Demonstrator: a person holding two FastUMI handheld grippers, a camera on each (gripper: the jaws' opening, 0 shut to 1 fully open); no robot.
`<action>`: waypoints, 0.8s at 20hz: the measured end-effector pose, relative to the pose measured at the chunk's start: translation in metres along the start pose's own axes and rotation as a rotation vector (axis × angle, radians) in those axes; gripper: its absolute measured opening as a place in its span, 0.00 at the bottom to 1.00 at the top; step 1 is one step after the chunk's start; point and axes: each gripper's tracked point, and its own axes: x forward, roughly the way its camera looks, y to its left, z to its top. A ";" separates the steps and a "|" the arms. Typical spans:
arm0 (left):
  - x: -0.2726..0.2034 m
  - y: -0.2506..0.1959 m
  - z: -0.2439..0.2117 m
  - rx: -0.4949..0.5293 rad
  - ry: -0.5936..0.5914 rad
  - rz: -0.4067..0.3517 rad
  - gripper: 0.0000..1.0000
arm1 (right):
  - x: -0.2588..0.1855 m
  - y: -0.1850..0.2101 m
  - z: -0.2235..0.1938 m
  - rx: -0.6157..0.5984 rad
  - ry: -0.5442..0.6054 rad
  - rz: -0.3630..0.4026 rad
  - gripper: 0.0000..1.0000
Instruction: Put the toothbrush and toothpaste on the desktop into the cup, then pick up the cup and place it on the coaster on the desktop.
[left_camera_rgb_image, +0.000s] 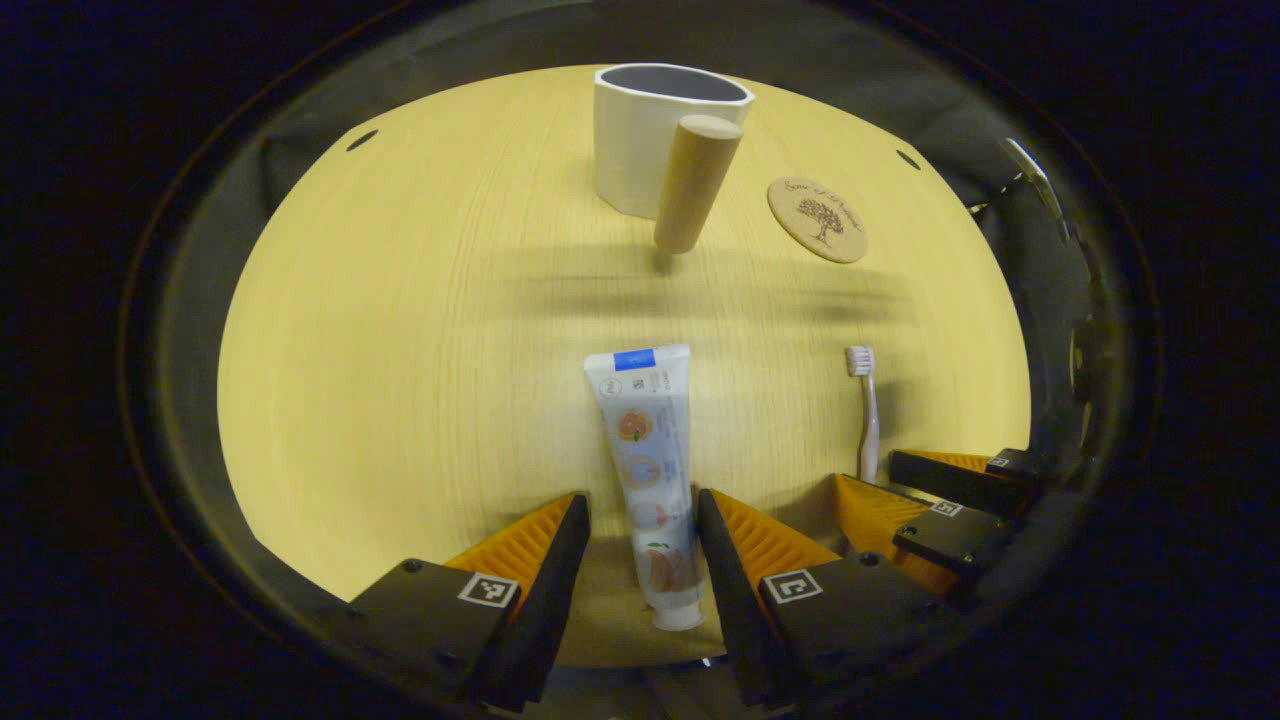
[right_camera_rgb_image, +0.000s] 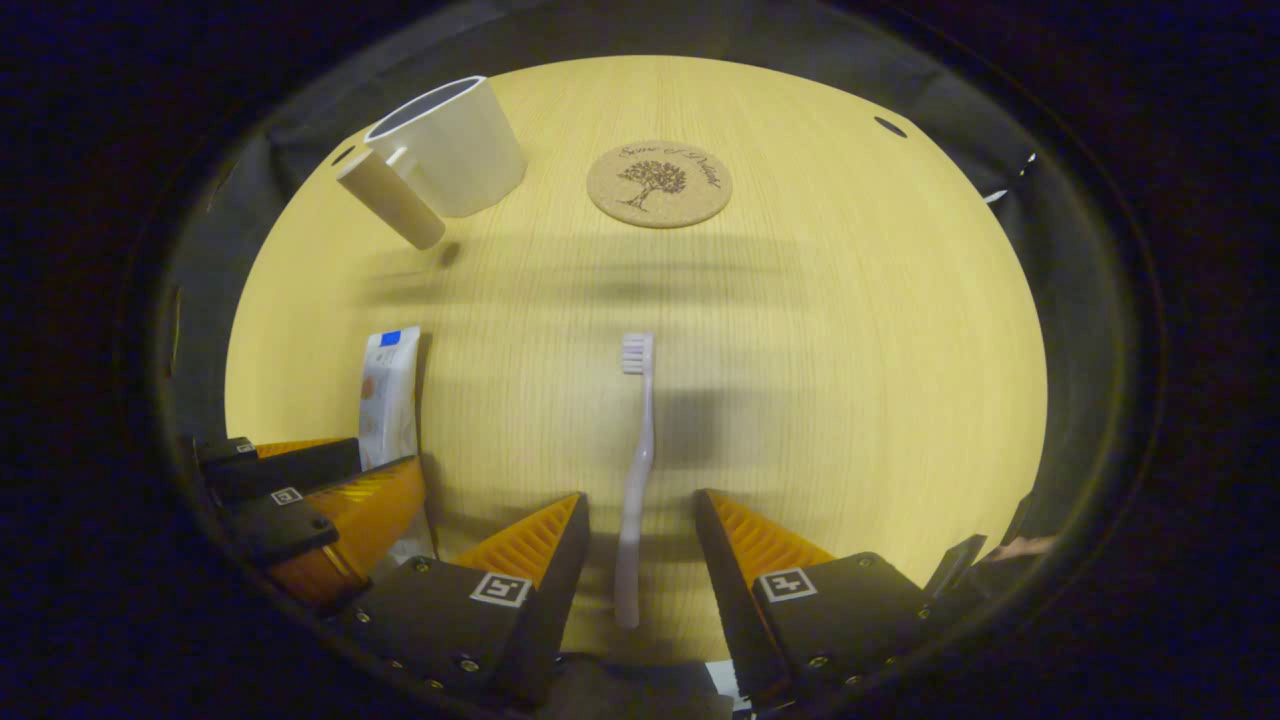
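Between the spread fingers of the left gripper (left_camera_rgb_image: 642, 545) lies the toothpaste tube (left_camera_rgb_image: 650, 470), flat on the wooden desktop (left_camera_rgb_image: 400, 350), and neither finger touches it. Likewise the right gripper (right_camera_rgb_image: 640, 545) stands open around the toothbrush (right_camera_rgb_image: 636, 470), bristles pointing away. Farther off stands the white cup (left_camera_rgb_image: 655, 135) with its wooden handle (left_camera_rgb_image: 695, 185), and the cork coaster (left_camera_rgb_image: 817, 219) lies beside it, apart.

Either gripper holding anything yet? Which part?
Nothing held. Left gripper open astride the toothpaste near its cap; right gripper open astride the toothbrush handle.
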 end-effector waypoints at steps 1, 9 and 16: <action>0.002 0.000 -0.001 -0.002 0.006 -0.006 0.73 | 0.004 -0.004 0.001 -0.001 -0.005 -0.017 0.68; 0.001 0.003 -0.001 0.024 -0.007 0.005 0.41 | 0.005 -0.003 -0.002 -0.003 -0.002 0.021 0.16; -0.001 0.005 0.001 0.008 -0.051 -0.036 0.27 | -0.001 -0.002 -0.003 -0.002 -0.027 0.074 0.08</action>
